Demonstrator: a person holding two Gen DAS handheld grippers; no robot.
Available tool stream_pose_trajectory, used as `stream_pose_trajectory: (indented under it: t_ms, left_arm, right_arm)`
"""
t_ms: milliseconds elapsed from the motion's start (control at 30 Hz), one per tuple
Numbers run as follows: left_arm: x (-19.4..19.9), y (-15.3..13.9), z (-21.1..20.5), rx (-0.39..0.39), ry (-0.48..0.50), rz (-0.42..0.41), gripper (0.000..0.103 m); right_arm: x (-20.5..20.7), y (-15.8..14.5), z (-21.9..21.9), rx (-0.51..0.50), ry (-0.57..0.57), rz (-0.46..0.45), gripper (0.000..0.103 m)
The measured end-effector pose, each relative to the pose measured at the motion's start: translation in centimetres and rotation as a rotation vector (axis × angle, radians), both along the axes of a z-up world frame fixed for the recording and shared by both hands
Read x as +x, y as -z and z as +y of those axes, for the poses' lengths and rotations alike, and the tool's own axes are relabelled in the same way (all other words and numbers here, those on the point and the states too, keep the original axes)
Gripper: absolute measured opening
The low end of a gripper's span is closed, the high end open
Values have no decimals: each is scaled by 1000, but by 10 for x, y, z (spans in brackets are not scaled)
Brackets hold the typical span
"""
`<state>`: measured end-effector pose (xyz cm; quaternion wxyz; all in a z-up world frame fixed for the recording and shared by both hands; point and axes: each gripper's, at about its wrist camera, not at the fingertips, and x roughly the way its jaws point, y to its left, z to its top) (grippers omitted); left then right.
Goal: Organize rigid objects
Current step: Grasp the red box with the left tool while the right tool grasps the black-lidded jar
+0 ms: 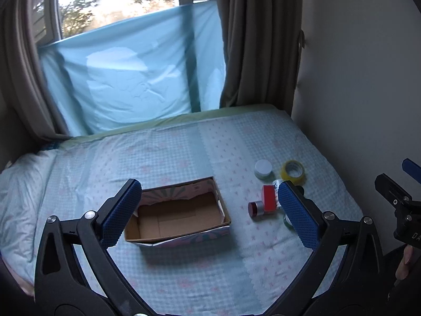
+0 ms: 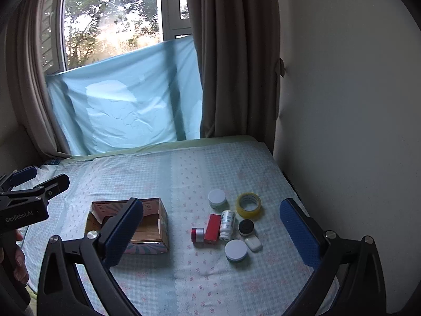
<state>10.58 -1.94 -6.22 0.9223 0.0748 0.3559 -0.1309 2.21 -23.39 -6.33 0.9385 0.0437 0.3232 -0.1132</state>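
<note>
Crowding is the main hazard: the red box (image 2: 213, 228), white bottle (image 2: 227, 223) and small jars lie touching on the bed (image 2: 184, 163), right of the empty cardboard box (image 1: 179, 218). Left gripper (image 1: 210, 213) and right gripper (image 2: 210, 237) both hover spread wide, holding nothing; a careless reach could knock neighbours over on the soft bedding.

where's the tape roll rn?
Right wrist view: yellow tape roll lies flat on the bed, far right of the cluster, beside the white-lidded jar.
</note>
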Motion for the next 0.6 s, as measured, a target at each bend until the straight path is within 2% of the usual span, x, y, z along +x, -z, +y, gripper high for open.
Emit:
stream_pose_trajectory:
  t_ms: [167,367,600]
  left_arm:
    - [47,37,-37,39,103,82,103]
    - [96,97,-98,108,210,198,103]
    - [140,183,-162,202,312,374,103]
  right_arm:
    - [18,36,-30,23,88,69,103]
    - [47,85,-75,33,157,167,103]
    - [86,141,-125,0,142,272,103]
